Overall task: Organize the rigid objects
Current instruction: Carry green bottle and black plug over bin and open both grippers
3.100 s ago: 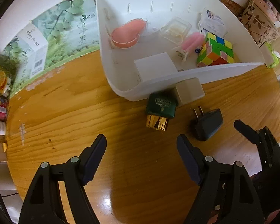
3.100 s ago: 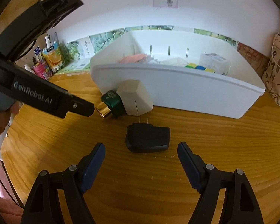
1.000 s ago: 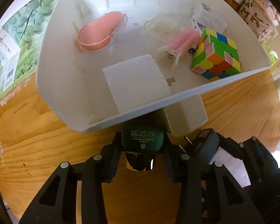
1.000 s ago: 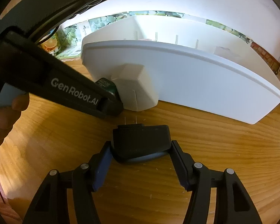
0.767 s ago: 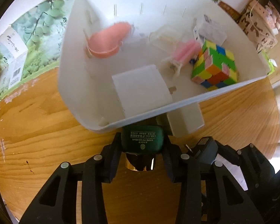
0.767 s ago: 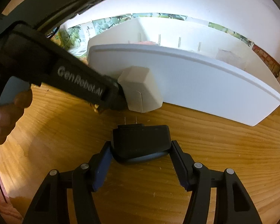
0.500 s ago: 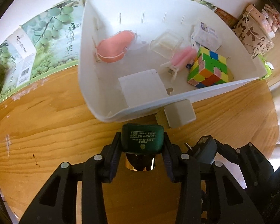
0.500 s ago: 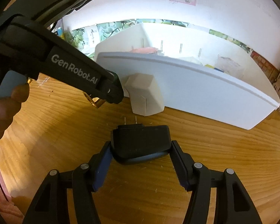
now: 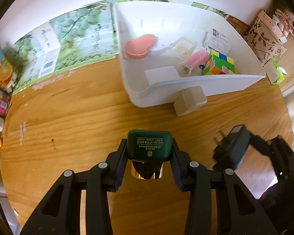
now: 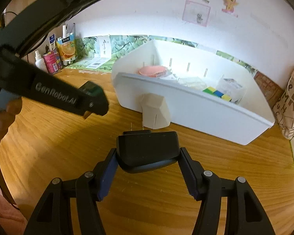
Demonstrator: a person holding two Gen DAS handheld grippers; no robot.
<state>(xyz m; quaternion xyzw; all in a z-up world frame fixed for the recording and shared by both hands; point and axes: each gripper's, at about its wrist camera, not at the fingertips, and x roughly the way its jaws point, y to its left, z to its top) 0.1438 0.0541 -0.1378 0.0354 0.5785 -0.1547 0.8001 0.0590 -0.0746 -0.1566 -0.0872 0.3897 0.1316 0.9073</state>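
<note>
My left gripper (image 9: pixel 148 152) is shut on a green bottle with a gold cap (image 9: pixel 149 145), held above the wooden table in front of the white bin (image 9: pixel 166 90). My right gripper (image 10: pixel 148 154) is shut on a black plug adapter (image 10: pixel 147 148), also lifted; it shows at the right of the left wrist view (image 9: pixel 232 146). A beige block (image 9: pixel 190 100) lies against the bin's front wall, also in the right wrist view (image 10: pixel 155 110). The bin holds a colour cube (image 9: pixel 220 65), a pink dish (image 9: pixel 140 46), a white box (image 9: pixel 161 74) and small packets.
The left gripper's arm (image 10: pixel 49 96) crosses the left of the right wrist view. Cartons and bottles (image 10: pixel 56 55) stand at the far left by the wall. A brown paper bag (image 9: pixel 266 39) and a green packet (image 9: pixel 276 74) sit right of the bin.
Both grippers closed on their objects, the left on the green bottle and the right on the black adapter. Both have since lifted and drawn back from the bin; the beige block stayed.
</note>
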